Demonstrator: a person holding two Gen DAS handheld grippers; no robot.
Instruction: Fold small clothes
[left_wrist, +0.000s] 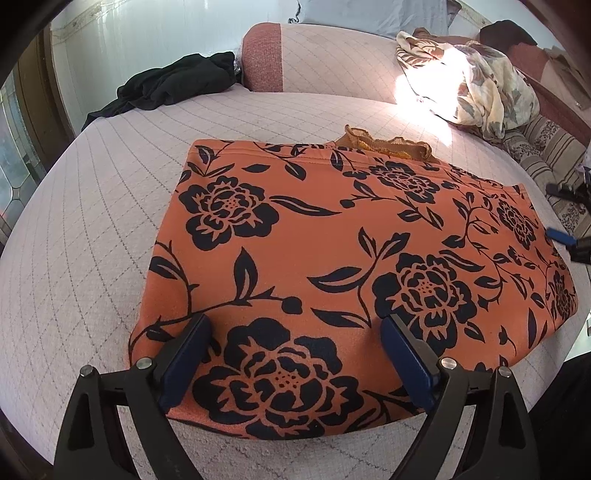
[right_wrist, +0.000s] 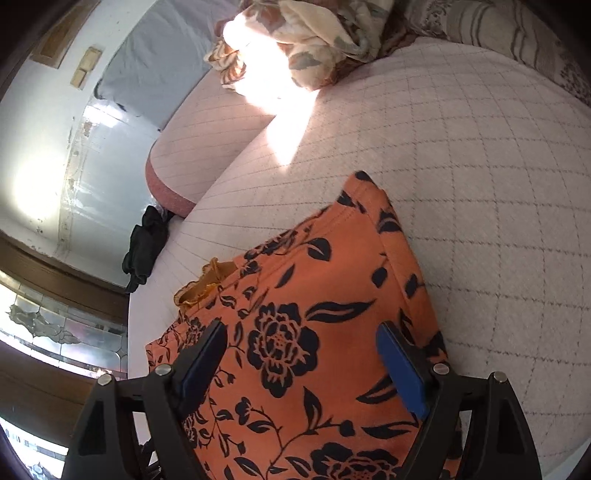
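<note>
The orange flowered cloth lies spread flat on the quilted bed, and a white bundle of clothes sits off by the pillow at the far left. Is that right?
Not quite. The bundle at the far left by the pillow is black, not white, as the left wrist view shows. The rest holds: the orange flowered cloth lies spread flat on the quilted bed.

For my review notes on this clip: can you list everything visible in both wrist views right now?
floral garment: one, orange with black flowers, lying flat mid-bed
lace trim: one, golden, peeking from the garment's far edge
dark clothing: one heap, black, far left of the bed
floral cloth: one bundle, cream with brown print, far right in sunlight
quilted bed cover: one, pale pink, under everything
left gripper: one, black with blue pads, open over the garment's near edge
right gripper: one, black with blue pads, open above the garment
</note>
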